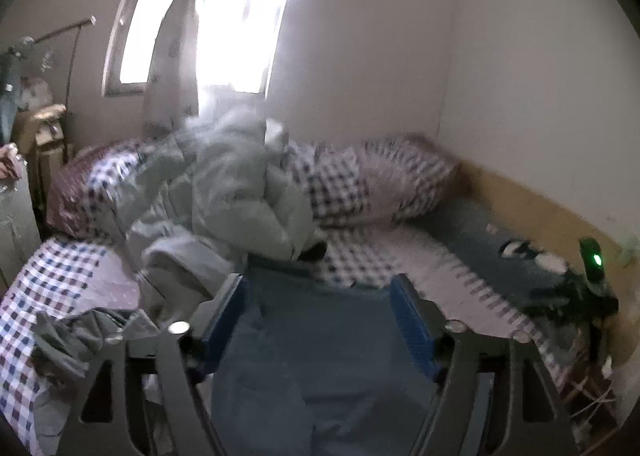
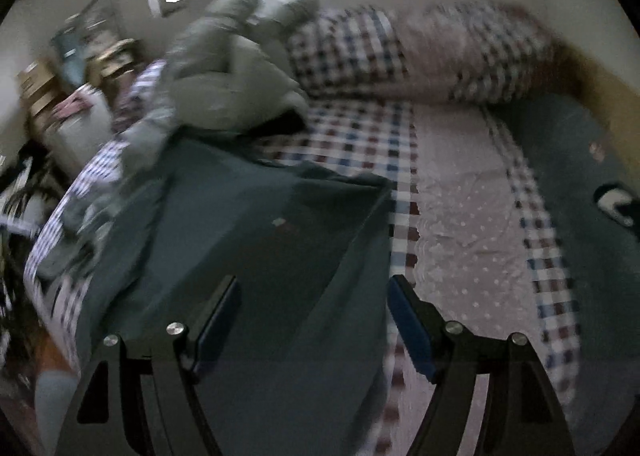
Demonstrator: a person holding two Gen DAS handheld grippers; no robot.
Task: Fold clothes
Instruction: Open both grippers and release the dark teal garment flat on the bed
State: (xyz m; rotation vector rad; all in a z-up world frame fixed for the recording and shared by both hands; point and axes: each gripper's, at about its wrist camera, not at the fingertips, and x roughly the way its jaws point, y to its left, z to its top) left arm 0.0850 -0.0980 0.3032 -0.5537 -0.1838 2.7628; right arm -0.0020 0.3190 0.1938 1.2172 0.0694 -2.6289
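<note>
Here, what we see:
Left gripper (image 1: 320,320): jaws apart, the blue cloth (image 1: 320,356) spread between and below them.
Right gripper (image 2: 314,320): jaws apart over the same cloth (image 2: 248,240), its right edge near the right finger.
Bed (image 2: 460,216): checked sheet under the cloth.
Grey jacket (image 1: 224,184): heaped beyond, well apart from us.

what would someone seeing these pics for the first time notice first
The dark blue-grey garment spread over the near part of the checked bed, filling the gap between the open fingers of both the left tool and the right tool. Behind it, a puffy pale grey-green jacket is heaped against a checked duvet roll, under a glaring bright window.
</note>
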